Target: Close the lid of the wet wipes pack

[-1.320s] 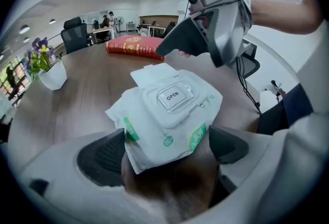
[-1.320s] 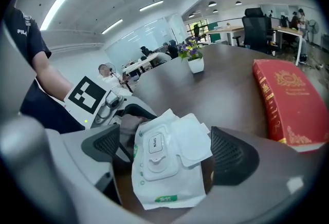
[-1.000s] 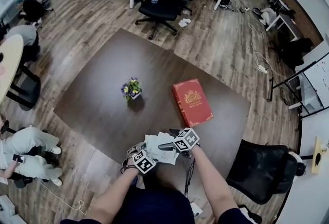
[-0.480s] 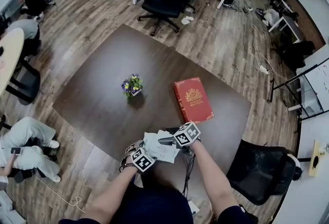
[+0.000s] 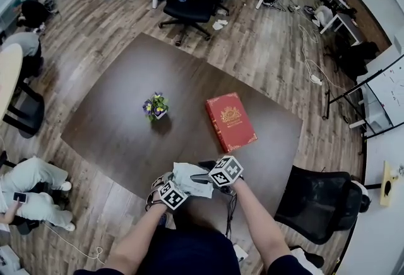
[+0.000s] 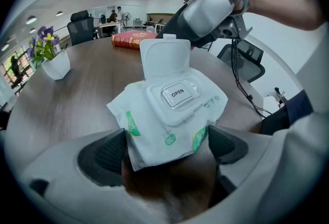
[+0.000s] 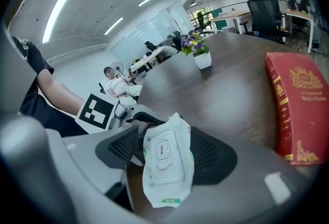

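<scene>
Not much new since second ago: wet wipes pack (image 6: 175,110) stays at near edge of table (image 5: 113,128), both grippers stay by it. Lid (image 6: 165,58) still stands up, so we think closing not done. Left gripper (image 6: 167,146) jaws squeeze pack's near end. Right gripper (image 7: 164,151) jaws wide apart, just behind lid. We can't tell if they touch lid.
</scene>
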The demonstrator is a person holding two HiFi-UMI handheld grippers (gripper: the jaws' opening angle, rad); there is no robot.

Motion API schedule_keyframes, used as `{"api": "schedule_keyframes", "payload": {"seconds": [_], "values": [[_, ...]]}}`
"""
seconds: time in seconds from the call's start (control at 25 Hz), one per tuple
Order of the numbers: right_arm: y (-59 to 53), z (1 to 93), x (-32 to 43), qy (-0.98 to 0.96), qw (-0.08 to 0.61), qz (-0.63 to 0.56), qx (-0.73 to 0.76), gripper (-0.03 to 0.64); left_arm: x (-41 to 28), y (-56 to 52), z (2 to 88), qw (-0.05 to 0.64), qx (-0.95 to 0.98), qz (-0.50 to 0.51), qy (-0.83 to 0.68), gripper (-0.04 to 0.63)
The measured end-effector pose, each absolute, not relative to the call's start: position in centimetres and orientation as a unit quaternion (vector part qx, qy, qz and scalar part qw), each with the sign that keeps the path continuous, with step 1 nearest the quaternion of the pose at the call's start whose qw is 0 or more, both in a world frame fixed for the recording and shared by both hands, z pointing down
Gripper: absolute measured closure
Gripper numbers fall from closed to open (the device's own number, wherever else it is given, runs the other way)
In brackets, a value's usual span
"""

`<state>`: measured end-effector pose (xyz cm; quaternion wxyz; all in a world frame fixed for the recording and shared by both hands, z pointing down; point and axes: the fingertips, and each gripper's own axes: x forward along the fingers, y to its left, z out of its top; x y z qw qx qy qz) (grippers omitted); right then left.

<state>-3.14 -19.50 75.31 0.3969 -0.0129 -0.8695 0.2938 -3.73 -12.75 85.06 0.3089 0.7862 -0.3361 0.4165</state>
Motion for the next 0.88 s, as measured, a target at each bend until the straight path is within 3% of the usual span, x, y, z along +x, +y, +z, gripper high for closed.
{"api": "schedule_keyframes", "payload": {"seconds": [0.56, 0.88], "values": [[-15.0, 74.7, -2.8, -0.877, 0.384, 0.289, -0.007, 0.364, -3.8, -12.6, 85.1, 0.305, 0.787, 0.419, -0.334, 0.097], [-13.7, 77.6, -1.7, -0.857, 0.426, 0.289, 0.034, 0.407, -3.9, -12.5, 85.3, 0.304, 0.79, 0.421, -0.326, 0.097]]}}
